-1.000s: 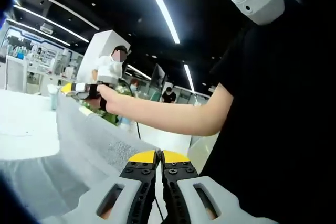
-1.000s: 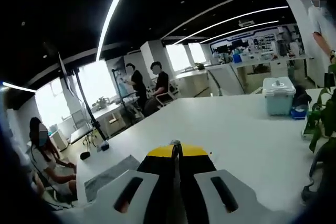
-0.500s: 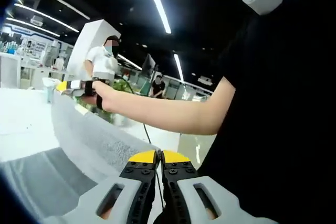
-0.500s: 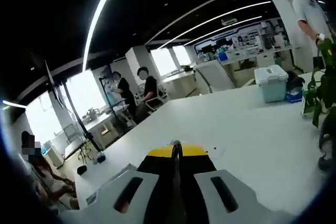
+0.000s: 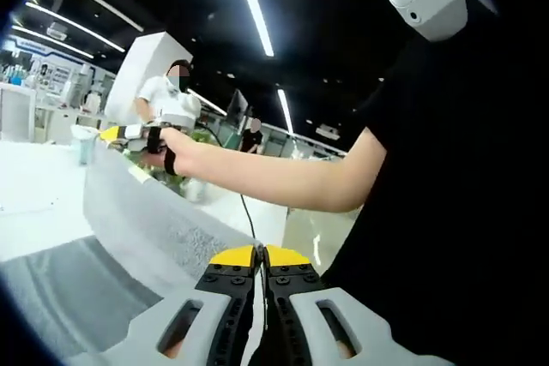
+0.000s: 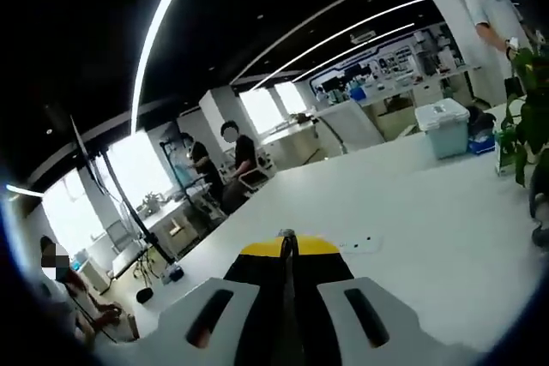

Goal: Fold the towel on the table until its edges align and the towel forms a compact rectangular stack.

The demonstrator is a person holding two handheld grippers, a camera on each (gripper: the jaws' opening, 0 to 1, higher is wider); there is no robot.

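The grey towel [image 5: 146, 220] is lifted off the white table [image 5: 34, 203], its top edge stretched taut between my two grippers. In the left gripper view my left gripper [image 5: 260, 253] is shut, and the towel's near corner runs into its yellow tips. At the far end of that edge the right gripper [image 5: 110, 134], held in a hand, pinches the other corner. The rest of the towel hangs down and lies in a darker fold at the lower left. In the right gripper view my right gripper [image 6: 287, 244] is shut with a thin sliver of cloth at its tips.
The person's arm [image 5: 274, 182] and black shirt take up the right of the left gripper view. On the white table [image 6: 412, 212] stand a pale lidded box [image 6: 442, 124] and a green plant [image 6: 527, 117] at the right. People sit at desks behind.
Both cameras have shifted a little. The towel stays stretched between the shut grippers. The grey patch of towel at the lower left of the right gripper view has slid out of the picture.
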